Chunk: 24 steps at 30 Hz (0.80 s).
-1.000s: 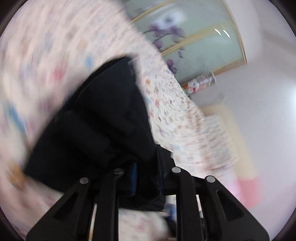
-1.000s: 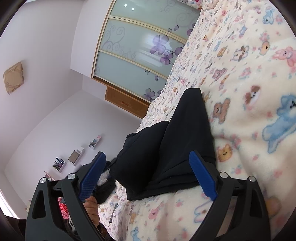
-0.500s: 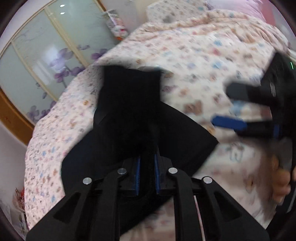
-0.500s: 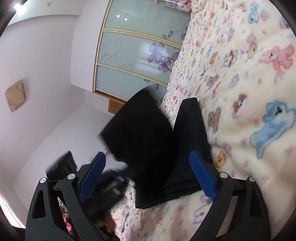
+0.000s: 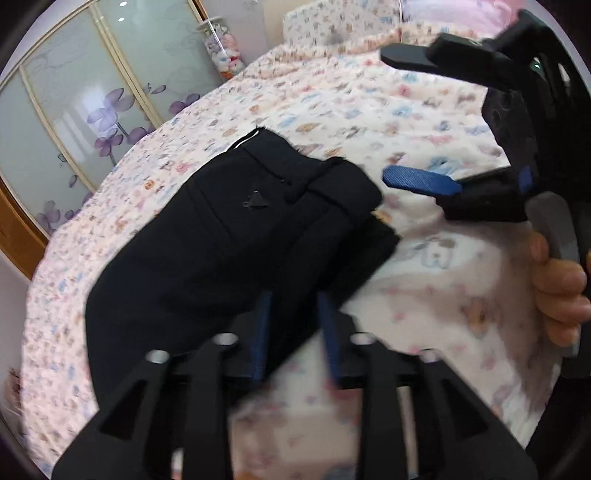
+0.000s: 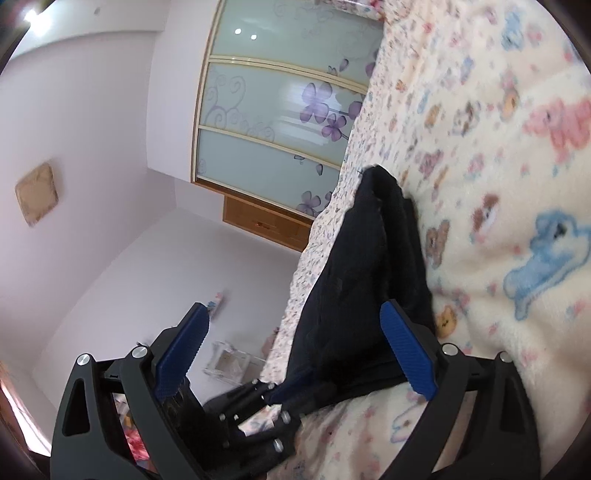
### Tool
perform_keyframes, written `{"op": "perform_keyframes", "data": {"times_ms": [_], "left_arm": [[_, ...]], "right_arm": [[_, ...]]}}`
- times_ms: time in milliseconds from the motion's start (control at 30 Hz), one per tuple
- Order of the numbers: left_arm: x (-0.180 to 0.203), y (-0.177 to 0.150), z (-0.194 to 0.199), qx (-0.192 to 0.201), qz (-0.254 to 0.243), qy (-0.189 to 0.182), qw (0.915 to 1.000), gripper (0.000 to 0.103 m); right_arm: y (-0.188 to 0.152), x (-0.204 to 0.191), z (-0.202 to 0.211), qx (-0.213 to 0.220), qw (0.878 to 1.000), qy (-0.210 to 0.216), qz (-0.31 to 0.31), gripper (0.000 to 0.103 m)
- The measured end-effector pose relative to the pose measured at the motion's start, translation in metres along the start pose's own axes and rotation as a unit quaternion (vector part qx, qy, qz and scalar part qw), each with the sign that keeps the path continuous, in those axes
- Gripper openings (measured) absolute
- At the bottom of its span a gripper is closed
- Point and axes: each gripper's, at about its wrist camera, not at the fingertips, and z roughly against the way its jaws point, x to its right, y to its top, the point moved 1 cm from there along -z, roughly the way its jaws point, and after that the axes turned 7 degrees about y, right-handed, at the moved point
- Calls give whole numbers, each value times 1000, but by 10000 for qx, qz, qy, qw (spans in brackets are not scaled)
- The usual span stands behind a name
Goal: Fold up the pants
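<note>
Black pants lie folded in layers on a blanket printed with teddy bears; the waistband end with a small triangle mark faces up. My left gripper sits at the near edge of the fold. Its jaws are opening, and a bit of black cloth lies loosely between the blue pads. To the right of the pants, a hand holds my right gripper wide open and empty. In the right wrist view, the right gripper points level along the bed, with the pants ahead of it.
Sliding wardrobe doors with purple flowers stand beyond the bed's far side. A clear jar of soft toys and a printed pillow are at the bed's head. In the right wrist view the bed's edge drops to the floor on the left.
The left gripper swung the lifted part of the pants over and laid it on the rest. Its pads, shut on the cloth before, now stand apart. The right gripper stayed nearly still.
</note>
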Motion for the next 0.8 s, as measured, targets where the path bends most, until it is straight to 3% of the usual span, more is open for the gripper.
{"op": "perform_keyframes", "data": {"times_ms": [67,167,200,267,333,433,467,533,600,700,800], "left_arm": [[-4,-7,9,198,223,-323,9990,67],[-16,-21,27,523,553,-955,9925,92],[-25,-28,35,677,753,-1176,9879,94],[-46,-35,46,972,1215,-1280,9795,99],[-75,-43,52,1257,1846,-1069,9689,101],[-126,-56,49,1366,3142,-518,9381,101],[-144,-61,44,1360,3630,-363,9211,101],[-161,-65,36,1186,4097,-29,9045,101],[-167,-61,29,980,4197,388,9015,101],[-159,-48,21,661,3935,1228,9087,101],[-153,-42,12,436,3623,1445,9198,101]], "right_arm": [[4,-14,4,47,9994,-101,327,96],[13,-31,7,128,9984,-17,556,96],[15,-34,6,135,9983,32,572,96],[19,-40,2,41,9983,159,556,96],[18,-43,-9,-130,9983,173,534,96],[12,-44,-31,-474,9976,136,489,96],[10,-46,-41,-602,9969,126,492,96],[5,-52,-62,-867,9944,43,604,96],[3,-60,-84,-1125,9904,-93,796,96],[-6,-66,-107,-1475,9811,-525,1135,101],[-26,-47,-129,-2130,9618,-1275,1158,101]]}}
